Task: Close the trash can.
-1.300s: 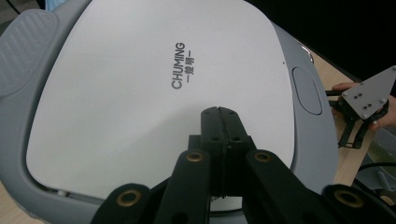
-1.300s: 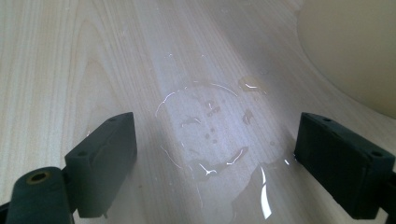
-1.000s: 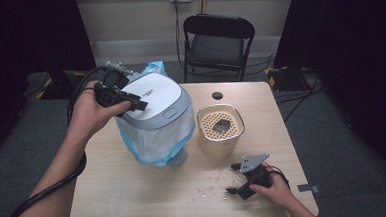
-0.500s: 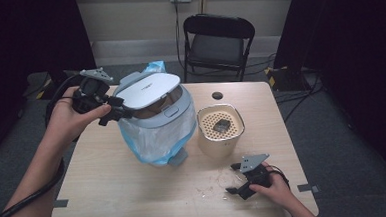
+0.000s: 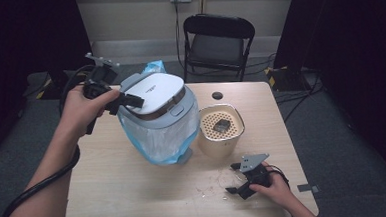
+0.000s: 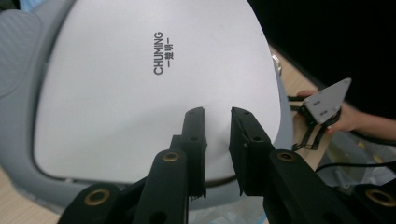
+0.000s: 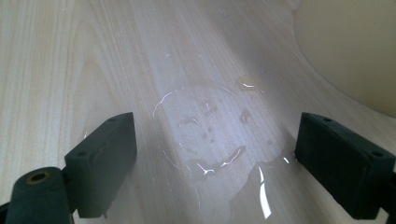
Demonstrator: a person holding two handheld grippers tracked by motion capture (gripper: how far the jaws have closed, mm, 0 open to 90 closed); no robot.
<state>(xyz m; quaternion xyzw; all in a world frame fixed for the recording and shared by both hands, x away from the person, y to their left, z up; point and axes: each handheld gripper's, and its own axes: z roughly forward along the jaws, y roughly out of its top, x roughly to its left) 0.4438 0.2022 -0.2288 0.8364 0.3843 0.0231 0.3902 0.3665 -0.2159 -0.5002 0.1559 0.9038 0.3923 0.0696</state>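
Note:
A bin with a white lid [image 5: 152, 93] marked CHUMING [image 6: 161, 53] and a blue bag liner [image 5: 157, 138] stands mid-table. My left gripper [image 5: 130, 99] reaches in from the left, with its tips just over the lid's left edge. Its jaws [image 6: 217, 114] are a narrow gap apart with nothing between them, and the lid shows through the gap. The lid sits tilted. My right gripper [image 5: 231, 178] rests near the front right edge. It is wide open [image 7: 215, 158] over a small puddle of water [image 7: 210, 140] on the wood.
A beige round container [image 5: 222, 142] with a perforated insert and a dark piece inside stands right of the bin. A small black disc [image 5: 217, 94] lies behind it. A folding chair [image 5: 217, 42] stands beyond the table [image 5: 110, 193]. A cable trails from my left hand.
My left gripper has drawn back leftward from over the lid's middle to its left edge, and the lid has tipped up on that side. The right gripper has stayed still.

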